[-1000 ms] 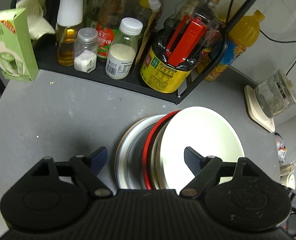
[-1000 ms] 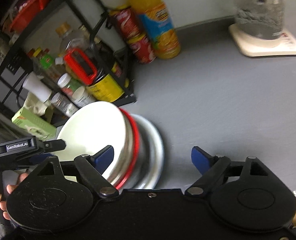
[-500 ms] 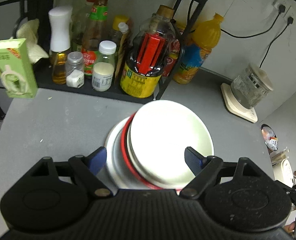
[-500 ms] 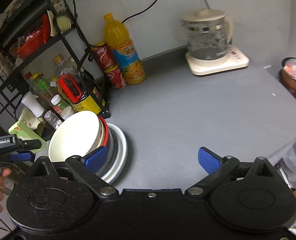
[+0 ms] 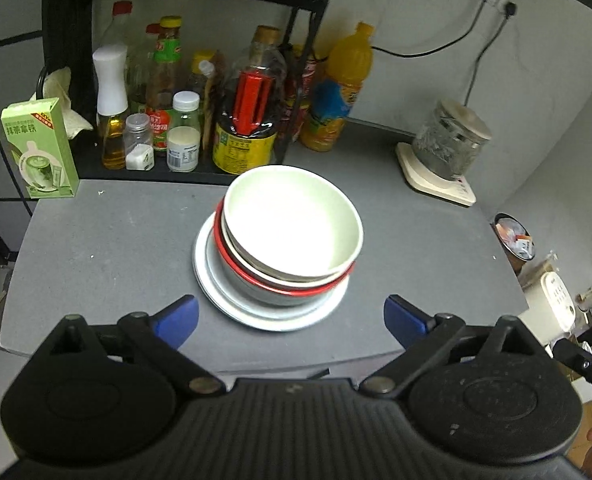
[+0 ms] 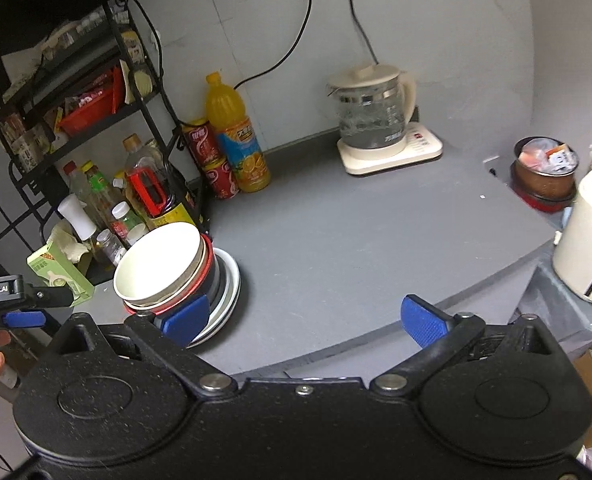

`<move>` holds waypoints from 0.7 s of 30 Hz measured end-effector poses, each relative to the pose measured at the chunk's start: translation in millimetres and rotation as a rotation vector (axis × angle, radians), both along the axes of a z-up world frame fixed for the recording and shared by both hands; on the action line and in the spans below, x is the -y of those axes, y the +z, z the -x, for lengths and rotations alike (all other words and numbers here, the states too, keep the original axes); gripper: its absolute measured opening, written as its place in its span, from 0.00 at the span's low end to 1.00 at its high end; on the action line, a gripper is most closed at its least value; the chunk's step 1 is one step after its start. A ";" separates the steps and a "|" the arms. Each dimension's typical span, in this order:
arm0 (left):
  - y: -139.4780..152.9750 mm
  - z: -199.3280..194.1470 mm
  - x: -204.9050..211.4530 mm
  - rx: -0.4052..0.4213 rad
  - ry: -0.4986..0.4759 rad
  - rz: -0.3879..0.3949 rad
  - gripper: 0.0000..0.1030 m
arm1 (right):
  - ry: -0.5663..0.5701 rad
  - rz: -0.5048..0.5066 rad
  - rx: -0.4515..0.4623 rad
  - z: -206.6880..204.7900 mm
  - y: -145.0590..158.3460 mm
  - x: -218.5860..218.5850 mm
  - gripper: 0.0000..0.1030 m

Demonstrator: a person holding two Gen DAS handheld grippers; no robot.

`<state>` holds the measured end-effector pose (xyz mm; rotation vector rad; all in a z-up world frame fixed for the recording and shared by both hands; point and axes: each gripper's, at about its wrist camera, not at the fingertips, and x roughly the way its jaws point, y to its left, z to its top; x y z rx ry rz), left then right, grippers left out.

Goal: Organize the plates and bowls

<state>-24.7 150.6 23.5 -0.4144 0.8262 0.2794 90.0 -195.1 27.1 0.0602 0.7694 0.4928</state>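
Observation:
A stack of dishes stands on the grey table (image 5: 96, 248). A white plate (image 5: 272, 316) lies at the bottom, a red-rimmed bowl (image 5: 296, 286) sits on it, and a white bowl (image 5: 292, 224) is nested on top. My left gripper (image 5: 291, 320) hangs above the table's front edge, short of the stack, its jaws opening with nothing between them. The right wrist view shows the same stack (image 6: 156, 264) at the left. My right gripper (image 6: 305, 320) is to the right of it, jaws opening over bare table and holding nothing.
A black rack (image 5: 308, 60) with several bottles and jars stands behind the stack, with a green carton (image 5: 40, 148) to its left. An orange juice bottle (image 5: 344, 88) and a glass kettle (image 5: 448, 144) stand at the back right. A white appliance (image 6: 588, 236) sits off the right edge.
Both grippers have drawn back and up from the stack, which now looks smaller and farther. Their jaws have spread wider. The stack has stayed in place.

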 end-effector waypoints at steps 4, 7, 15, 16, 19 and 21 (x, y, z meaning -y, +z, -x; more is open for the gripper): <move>4.0 16.8 15.0 0.022 -0.024 -0.014 0.99 | -0.022 0.001 0.022 14.8 5.3 13.9 1.00; 6.8 28.9 25.7 0.051 -0.045 -0.030 0.99 | -0.042 -0.002 0.039 25.5 8.2 23.8 1.00; 11.8 49.0 52.2 0.095 -0.105 -0.071 1.00 | -0.089 0.012 0.089 51.3 16.9 49.7 1.00; 12.7 50.8 54.9 0.100 -0.114 -0.069 1.00 | -0.094 0.018 0.093 54.0 17.3 51.6 1.00; 16.4 55.6 61.8 0.117 -0.126 -0.070 1.00 | -0.103 0.026 0.104 60.9 19.8 59.5 1.00; 17.8 58.9 65.9 0.127 -0.130 -0.070 1.00 | -0.107 0.029 0.110 64.2 20.7 62.8 1.00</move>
